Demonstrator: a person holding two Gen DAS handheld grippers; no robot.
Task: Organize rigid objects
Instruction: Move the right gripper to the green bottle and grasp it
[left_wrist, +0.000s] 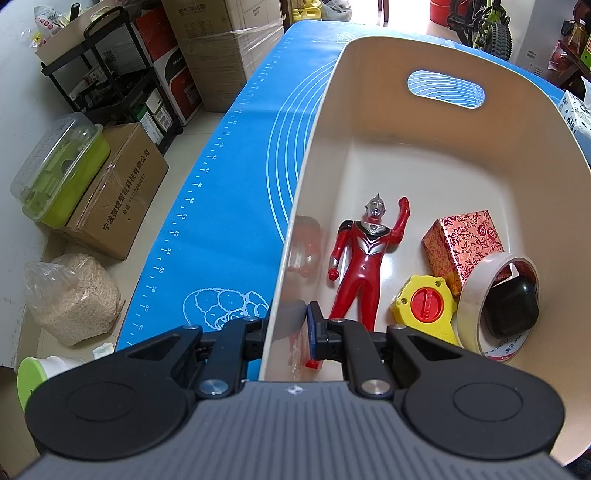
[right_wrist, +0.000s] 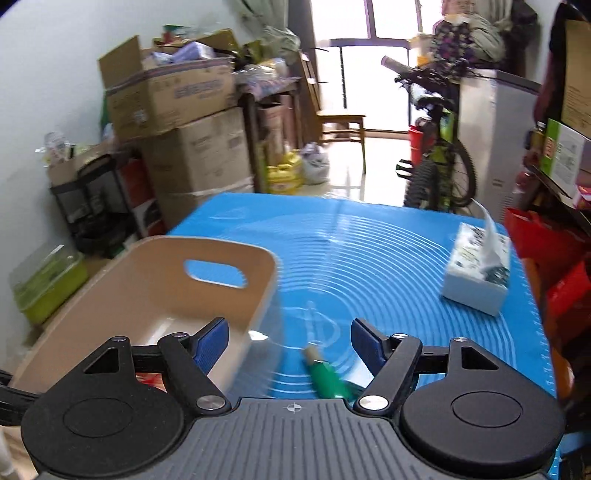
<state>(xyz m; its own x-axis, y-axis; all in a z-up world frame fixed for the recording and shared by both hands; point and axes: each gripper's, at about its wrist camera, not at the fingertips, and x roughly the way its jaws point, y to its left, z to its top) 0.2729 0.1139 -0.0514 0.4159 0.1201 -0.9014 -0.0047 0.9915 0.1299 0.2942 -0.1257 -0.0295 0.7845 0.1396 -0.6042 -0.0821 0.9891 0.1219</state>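
Observation:
A cream plastic bin stands on the blue mat. My left gripper is shut on the bin's near wall, one finger outside and one inside. In the bin lie a red and silver toy figure, a red patterned box, a yellow tape measure and a tape roll around a black object. My right gripper stands open just right of the bin, nothing between its pads. Below it a blurred green object with a pale tip lies on the mat.
A tissue box sits on the mat's right side. Cardboard boxes, a black shelf cart and a green lidded container crowd the floor left of the table. A bicycle stands beyond the far edge.

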